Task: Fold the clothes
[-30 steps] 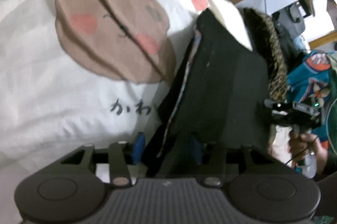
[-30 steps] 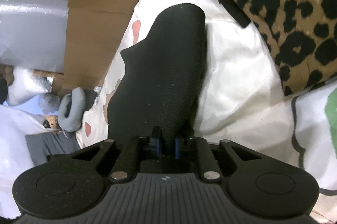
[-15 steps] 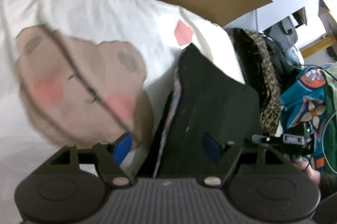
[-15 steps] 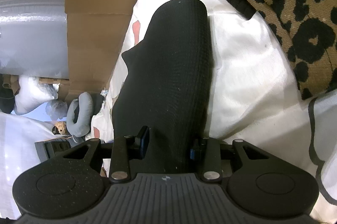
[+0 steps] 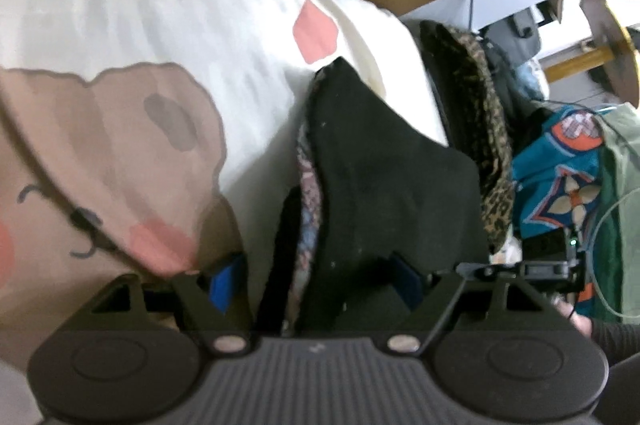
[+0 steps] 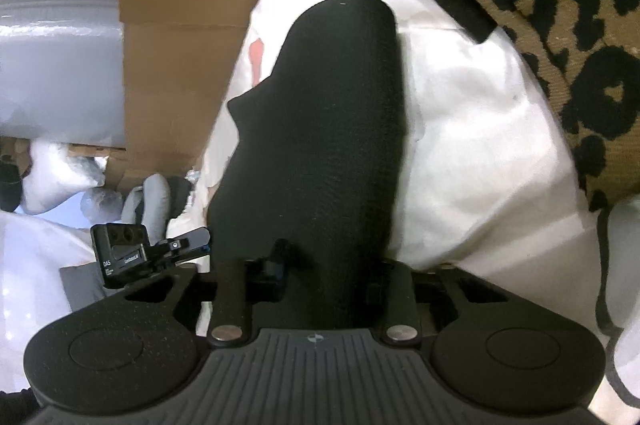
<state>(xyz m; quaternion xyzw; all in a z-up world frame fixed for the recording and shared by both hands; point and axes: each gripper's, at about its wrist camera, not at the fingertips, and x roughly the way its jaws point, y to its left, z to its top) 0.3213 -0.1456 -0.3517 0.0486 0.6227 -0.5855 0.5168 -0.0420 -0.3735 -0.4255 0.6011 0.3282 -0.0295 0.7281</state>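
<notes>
A black garment with a patterned lining lies folded on a white bedsheet printed with a brown bear. My left gripper hovers over its near end. Its jaws are opening; the garment lies between the blue pads without being pressed. In the right wrist view the same black garment runs away from me as a long rounded fold. My right gripper straddles its near end. Its jaws are closing, but they still stand wide, with the cloth filling the gap.
A leopard-print fabric borders the sheet on the right. Cardboard stands behind the sheet's far edge. Teal patterned clothing and a person's hand are at the right of the left wrist view. The other gripper's body is at lower left.
The left gripper slid along the sheet, so the bear print shifted left and down, and its jaws spread wider. The right jaws went from a narrow pinch to wide. The other gripper entered the right view.
</notes>
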